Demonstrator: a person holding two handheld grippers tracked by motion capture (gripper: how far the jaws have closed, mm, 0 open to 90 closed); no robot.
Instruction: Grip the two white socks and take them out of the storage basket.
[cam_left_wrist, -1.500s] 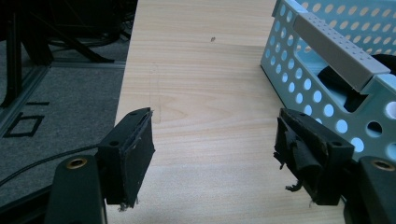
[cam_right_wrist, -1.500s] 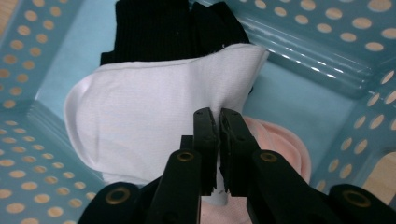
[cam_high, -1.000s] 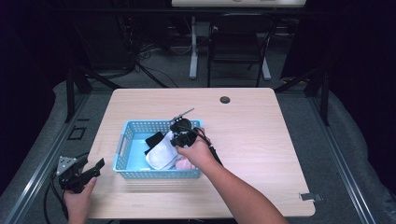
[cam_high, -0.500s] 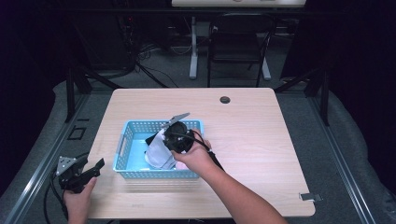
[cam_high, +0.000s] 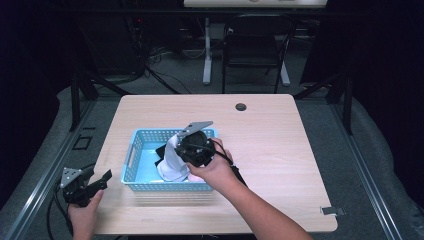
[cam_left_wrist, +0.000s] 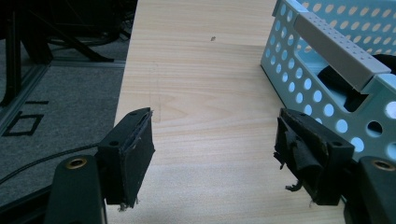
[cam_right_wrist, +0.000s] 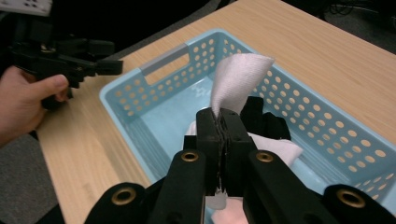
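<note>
Right gripper over the blue basket, jaws pinched tight on a white cloth. Cloth pulled up by one corner, lower part draped down inside the basket in the high view. Not clear of the rim yet; bottom fold resting among the rest of the pile. Dark garment lying in the basket under and behind the cloth, something pale pink at the near end, hard to tell what.

Left gripper off the near-left corner of the table, held low beside the basket's short end, jaws wide apart, nothing between them. Same gripper visible in the right gripper view, well apart from the cloth.

Progress, by judgement: early. Grab done, lift partly done. Left to do: getting the white cloth fully out, setting it on bare tabletop, then likely the dark piece and the pink one. Nothing out on the table so far. Left hand idle, probably waiting to take a second corner.
</note>
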